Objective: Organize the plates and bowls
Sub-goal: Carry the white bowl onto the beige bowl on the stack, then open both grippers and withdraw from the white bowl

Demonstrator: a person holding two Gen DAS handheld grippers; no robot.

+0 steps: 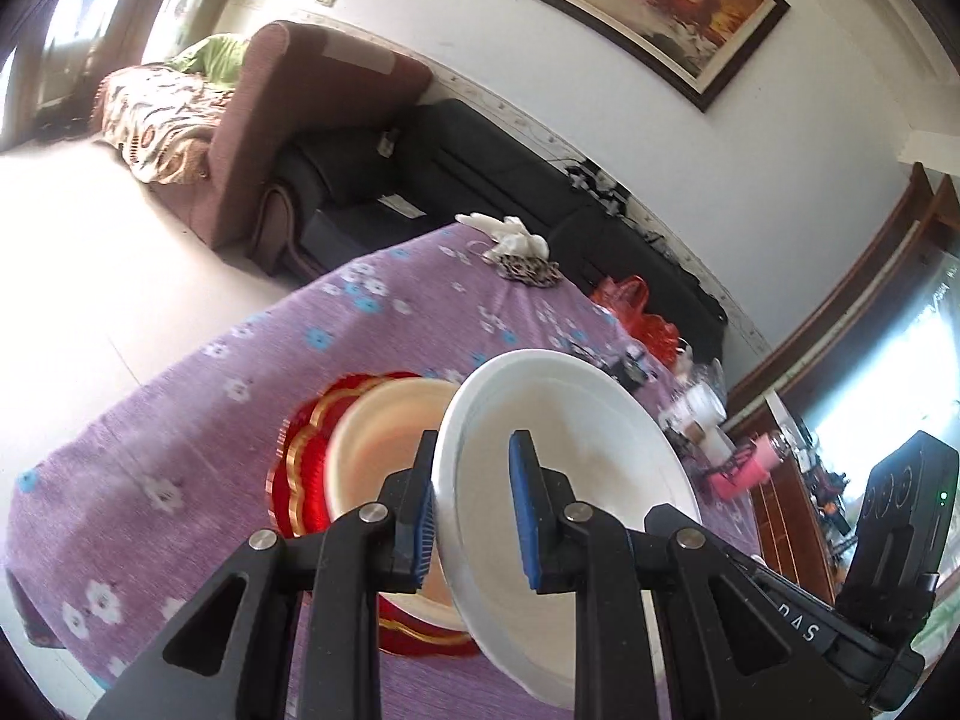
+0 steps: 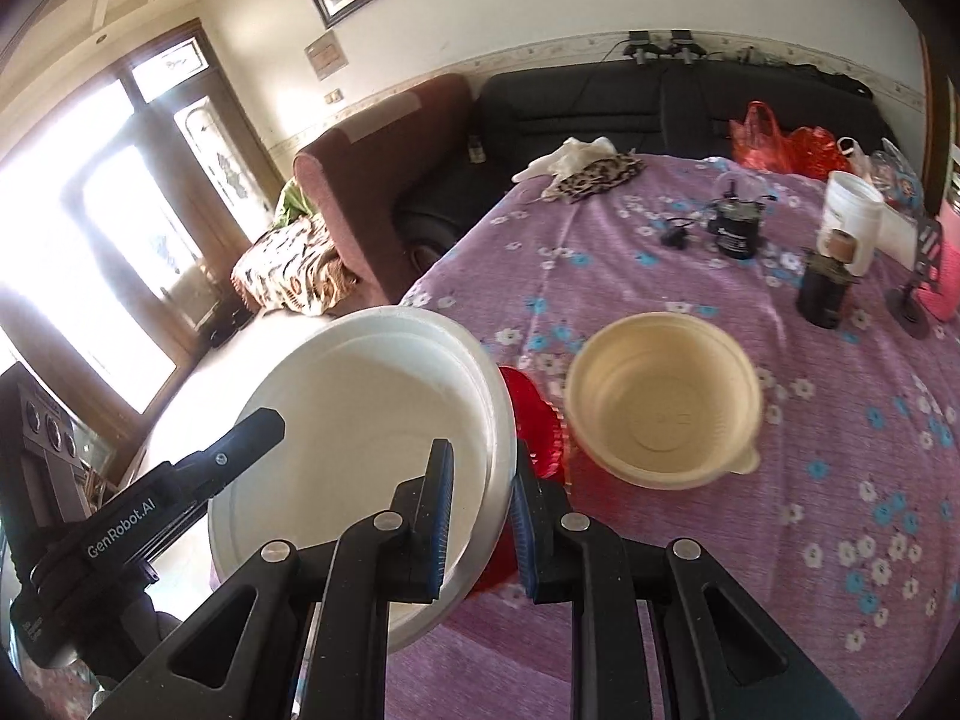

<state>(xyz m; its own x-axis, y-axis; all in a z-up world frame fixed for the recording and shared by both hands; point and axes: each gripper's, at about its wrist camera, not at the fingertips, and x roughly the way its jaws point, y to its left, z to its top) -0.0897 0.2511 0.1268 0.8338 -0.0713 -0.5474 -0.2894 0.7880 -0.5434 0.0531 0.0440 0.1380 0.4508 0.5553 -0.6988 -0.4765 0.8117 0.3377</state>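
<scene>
Left wrist view: the left gripper point(image 1: 474, 510) has its blue-padded fingers point(image 1: 523, 510) set either side of the rim of a white plate point(image 1: 570, 438). The outer pad lies against the plate's underside, the inner pad shows a sliver of gap over the plate's face, so the jaws are narrowed around the rim, gripping it or close to it. The plate is tilted, lifted above the purple flowered tablecloth point(image 1: 180, 420). It is plain white with a raised rim. Just beside the plate, lower and partly behind it, a cream bowl point(image 1: 384, 444) sits on a red scalloped plate point(image 1: 300, 468) with gold trim.

Right wrist view: the right gripper point(image 2: 480, 516) straddles the opposite rim of the same white plate point(image 2: 360, 420), one pad over the inner face, the other under the rim, jaws narrowed to a thin slot and clamped on it. The left gripper point(image 2: 240, 438) reaches in from the plate's far side. Beyond the plate's edge lies the red plate point(image 2: 534, 420), mostly hidden, and just past that the cream bowl point(image 2: 660, 402), empty, upright on the tablecloth point(image 2: 780, 540).
</scene>
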